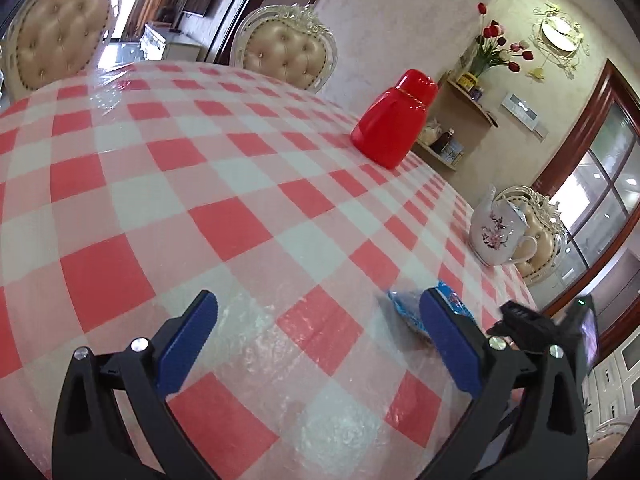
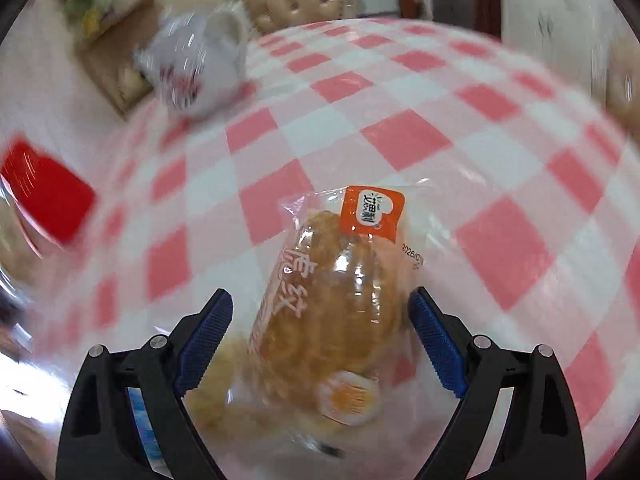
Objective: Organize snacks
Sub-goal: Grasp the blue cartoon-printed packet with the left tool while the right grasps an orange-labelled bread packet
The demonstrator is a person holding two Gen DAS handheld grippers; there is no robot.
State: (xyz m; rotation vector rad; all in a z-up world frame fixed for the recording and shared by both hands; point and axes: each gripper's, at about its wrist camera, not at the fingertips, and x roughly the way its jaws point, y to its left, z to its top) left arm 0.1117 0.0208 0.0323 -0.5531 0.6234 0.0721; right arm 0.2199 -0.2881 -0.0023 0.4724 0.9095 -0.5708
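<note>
From the left wrist, the left gripper [image 1: 318, 320] hangs spread wide and empty over the red-and-white checked plastic tablecloth [image 1: 224, 184], a crinkly blue snack packet [image 1: 408, 306] lying just behind its right finger, with the red plastic lidded jug [image 1: 394, 120] and the white flowered ceramic teapot [image 1: 498, 234] well beyond. From the right wrist, the right gripper [image 2: 322, 304] stands open astride a clear-wrapped golden pastry with an orange label [image 2: 340, 276] lying flat on the cloth. To my eye it should settle lower and close gently across the middle, so the soft pastry isn't crushed.
</note>
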